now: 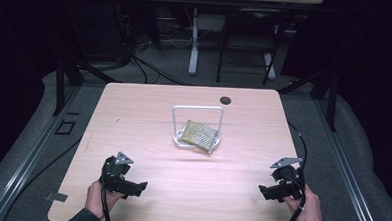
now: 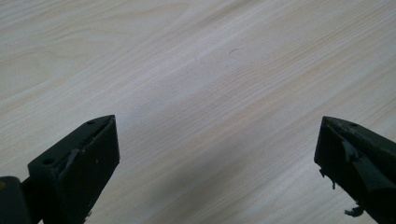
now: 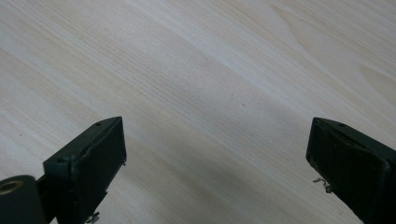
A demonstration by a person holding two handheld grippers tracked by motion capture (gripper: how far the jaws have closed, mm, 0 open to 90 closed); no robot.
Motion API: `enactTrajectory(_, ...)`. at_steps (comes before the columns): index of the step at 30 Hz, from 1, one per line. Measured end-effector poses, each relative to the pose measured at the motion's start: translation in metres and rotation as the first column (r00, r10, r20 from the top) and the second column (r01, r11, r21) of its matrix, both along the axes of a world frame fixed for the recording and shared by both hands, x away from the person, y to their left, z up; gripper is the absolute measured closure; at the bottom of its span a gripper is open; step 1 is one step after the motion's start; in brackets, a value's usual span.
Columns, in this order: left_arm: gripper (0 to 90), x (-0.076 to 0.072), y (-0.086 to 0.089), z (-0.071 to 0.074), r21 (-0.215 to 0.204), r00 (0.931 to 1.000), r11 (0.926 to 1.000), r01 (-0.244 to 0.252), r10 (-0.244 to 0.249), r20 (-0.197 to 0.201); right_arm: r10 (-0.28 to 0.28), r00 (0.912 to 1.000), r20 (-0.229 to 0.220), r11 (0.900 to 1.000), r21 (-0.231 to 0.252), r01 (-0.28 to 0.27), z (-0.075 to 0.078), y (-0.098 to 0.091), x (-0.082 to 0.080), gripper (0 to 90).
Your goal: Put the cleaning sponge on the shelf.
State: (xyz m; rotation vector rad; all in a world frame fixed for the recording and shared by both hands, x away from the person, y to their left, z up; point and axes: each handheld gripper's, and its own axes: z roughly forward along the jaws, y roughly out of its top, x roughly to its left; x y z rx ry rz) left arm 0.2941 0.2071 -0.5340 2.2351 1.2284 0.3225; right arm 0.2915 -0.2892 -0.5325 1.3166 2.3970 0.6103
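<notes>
Sponge (image 1: 199, 134) untouched (both fingers (image 2: 88, 158) wide, prob. empty).

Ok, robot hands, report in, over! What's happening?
Left gripper open, right gripper open, both empty. Sponge leaning in white rack, mid-table. Path clear.

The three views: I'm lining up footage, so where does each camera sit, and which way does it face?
High view: above the person's side, facing forward and down on the wooden table, white wire rack and woven pad; both hands hold grippers.
Left gripper view: rides the left gripper, facing tabletop; jaws wide apart.
Right gripper view: rides the right gripper, likewise facing tabletop, jaws apart.
Both gripper views share bare wood grain.
</notes>
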Motion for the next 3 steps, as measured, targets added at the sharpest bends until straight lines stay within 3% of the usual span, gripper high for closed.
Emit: enactTrajectory(3,0.0,0.0008,0.0018,-0.0003,-0.003,1.0000,1.0000,0.001,-0.001,-0.003,0.003,1.0000,-0.002,1.0000,-0.004,-0.003,-0.0018,-0.0002,0.0008,4.3)
